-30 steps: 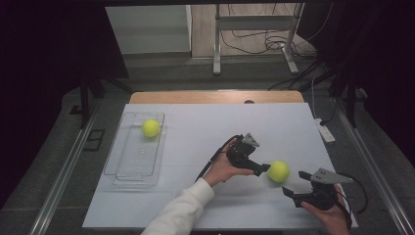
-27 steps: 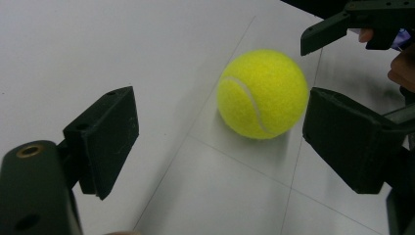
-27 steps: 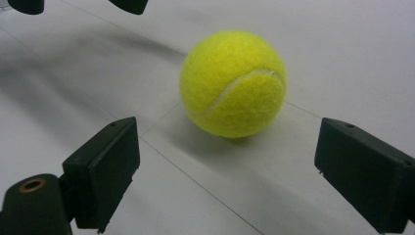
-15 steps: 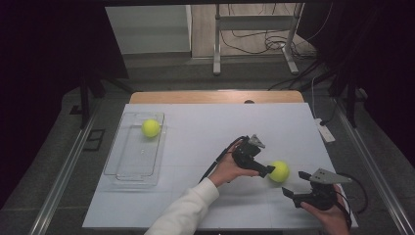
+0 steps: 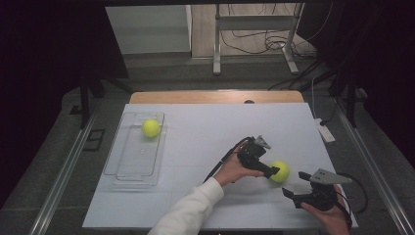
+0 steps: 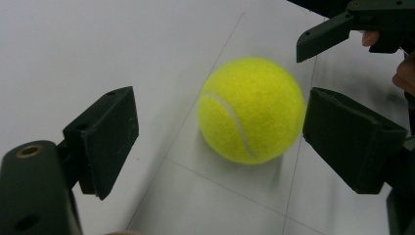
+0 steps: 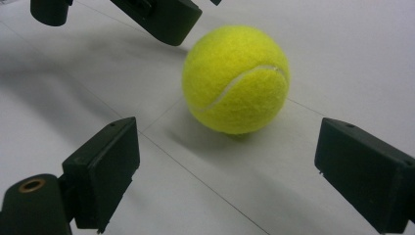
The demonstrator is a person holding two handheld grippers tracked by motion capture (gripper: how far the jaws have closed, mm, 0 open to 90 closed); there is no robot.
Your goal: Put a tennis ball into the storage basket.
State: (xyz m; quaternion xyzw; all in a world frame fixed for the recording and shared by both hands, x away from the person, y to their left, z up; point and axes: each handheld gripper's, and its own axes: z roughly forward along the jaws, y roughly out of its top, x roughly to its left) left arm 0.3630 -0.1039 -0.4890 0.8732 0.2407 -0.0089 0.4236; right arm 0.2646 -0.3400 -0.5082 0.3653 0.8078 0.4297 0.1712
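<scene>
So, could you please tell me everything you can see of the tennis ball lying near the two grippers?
The tennis ball is bright yellow-green and fuzzy like felt, with a curved white seam, and looks whole. It rests on the white table, at its near right. The left gripper has its open jaws on either side of it; the right-hand pad looks very close, but no contact is certain. The right gripper sits just short of it, open.

Your left gripper [image 5: 272, 170]: black, blocky jaws, brass-ringed screw hole, black cable | your right gripper [image 5: 293, 195]: black, grey three-cornered plate | your left sleeve [image 5: 188, 210]: white
</scene>
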